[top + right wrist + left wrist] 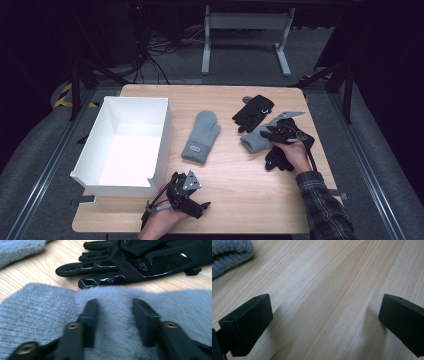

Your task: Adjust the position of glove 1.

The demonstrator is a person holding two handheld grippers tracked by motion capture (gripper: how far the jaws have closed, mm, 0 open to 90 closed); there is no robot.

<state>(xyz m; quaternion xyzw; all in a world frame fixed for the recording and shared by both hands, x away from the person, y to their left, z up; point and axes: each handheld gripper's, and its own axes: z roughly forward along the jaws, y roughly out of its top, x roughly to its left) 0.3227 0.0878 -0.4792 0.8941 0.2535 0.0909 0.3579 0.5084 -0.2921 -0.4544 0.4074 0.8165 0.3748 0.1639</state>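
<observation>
A grey mitten (254, 140) lies at the table's right side. My right gripper (273, 134) is down on its fluffy cuff. In the right gripper view the two jaws (114, 303) sink into the mitten (37, 315) and pinch a ridge of fur between them. A black glove (253, 112) (130, 262) lies just beyond it. A second black glove (278, 159) lies partly under the right hand. The other grey mitten (201, 136) (229, 252) lies flat mid-table. My left gripper (192, 191) (325, 315) rests open near the front edge over bare wood, holding nothing.
A large white open box (162, 135) stands on the table's left half, with nothing visible inside it. The wooden table (235, 190) ends close behind the left gripper. Table legs and cables stand on the floor beyond the far edge.
</observation>
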